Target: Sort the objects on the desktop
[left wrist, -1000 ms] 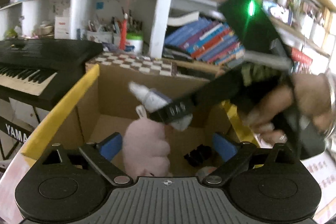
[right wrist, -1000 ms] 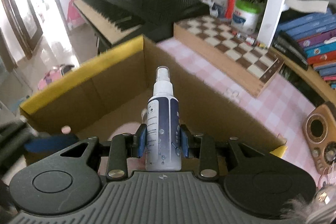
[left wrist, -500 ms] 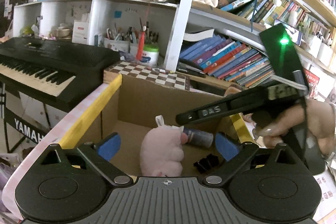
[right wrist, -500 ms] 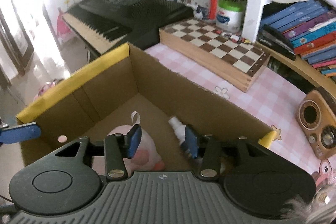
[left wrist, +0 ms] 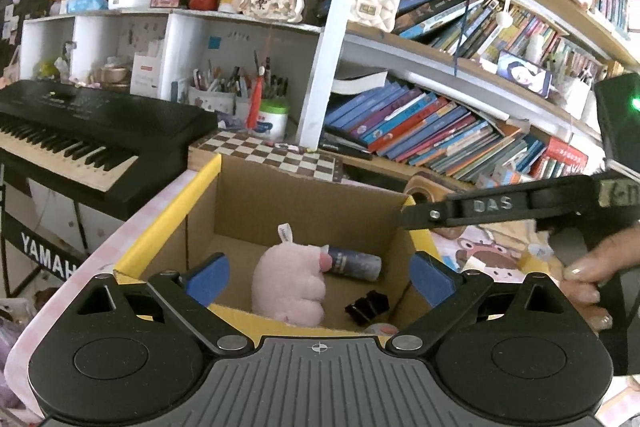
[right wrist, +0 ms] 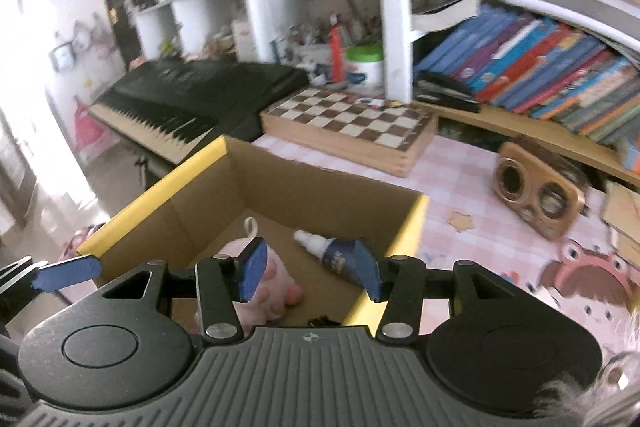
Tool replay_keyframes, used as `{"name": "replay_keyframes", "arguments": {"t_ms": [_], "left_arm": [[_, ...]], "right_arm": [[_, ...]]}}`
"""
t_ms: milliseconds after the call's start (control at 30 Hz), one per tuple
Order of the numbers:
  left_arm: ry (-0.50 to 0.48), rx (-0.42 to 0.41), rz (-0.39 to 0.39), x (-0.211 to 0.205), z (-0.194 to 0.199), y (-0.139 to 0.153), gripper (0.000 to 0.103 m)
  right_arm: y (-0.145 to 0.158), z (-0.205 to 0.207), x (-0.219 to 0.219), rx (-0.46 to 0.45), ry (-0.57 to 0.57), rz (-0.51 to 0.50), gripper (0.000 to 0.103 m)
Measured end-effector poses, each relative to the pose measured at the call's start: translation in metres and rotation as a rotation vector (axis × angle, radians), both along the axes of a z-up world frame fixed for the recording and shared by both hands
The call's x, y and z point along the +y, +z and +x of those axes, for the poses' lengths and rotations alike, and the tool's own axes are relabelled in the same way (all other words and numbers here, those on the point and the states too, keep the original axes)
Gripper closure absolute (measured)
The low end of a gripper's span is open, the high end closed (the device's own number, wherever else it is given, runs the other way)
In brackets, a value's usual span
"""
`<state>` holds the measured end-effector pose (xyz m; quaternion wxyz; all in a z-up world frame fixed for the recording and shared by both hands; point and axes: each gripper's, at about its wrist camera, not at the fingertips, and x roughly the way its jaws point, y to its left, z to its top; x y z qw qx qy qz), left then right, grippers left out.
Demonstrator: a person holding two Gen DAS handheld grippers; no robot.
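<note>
Both my grippers, left [left wrist: 318, 273] and right [right wrist: 308, 269], hang spread and empty over the cardboard box [right wrist: 320, 193]; inside, below them, the spray bottle [right wrist: 330, 247] lies beside the pink plush [left wrist: 290, 285].

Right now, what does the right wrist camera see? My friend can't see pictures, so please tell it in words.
The open right gripper hangs above a cardboard box with yellow edges. Inside lie a pink plush toy and a spray bottle on its side. Behind the box, a chessboard and wooden radio sit on the pink checked tablecloth.
</note>
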<state>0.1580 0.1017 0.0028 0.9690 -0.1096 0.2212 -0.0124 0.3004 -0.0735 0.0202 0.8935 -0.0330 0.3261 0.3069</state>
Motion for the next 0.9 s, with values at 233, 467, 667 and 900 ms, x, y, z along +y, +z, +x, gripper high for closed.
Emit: {"name": "replay_keyframes", "arguments": {"t_ms": [233, 467, 667, 900], "left_arm": [[-0.008, -0.013, 0.001, -0.002, -0.025, 0.004, 0.004], [-0.018, -0.031, 0.014, -0.007, -0.05, 0.009, 0.004], [-0.043, -0.045, 0.02, -0.013, -0.074, 0.012, 0.001], [-0.043, -0.025, 0.031, -0.019, -0.102, 0.006, 0.0]], "right_arm": [[0.004, -0.031, -0.026, -0.029, -0.089, -0.003, 0.056], [0.007, -0.07, -0.047, -0.055, -0.16, 0.014, 0.056], [0.003, -0.108, -0.058, -0.071, -0.204, 0.014, 0.055], [-0.012, -0.156, -0.063, -0.049, -0.224, -0.006, 0.055]]}}
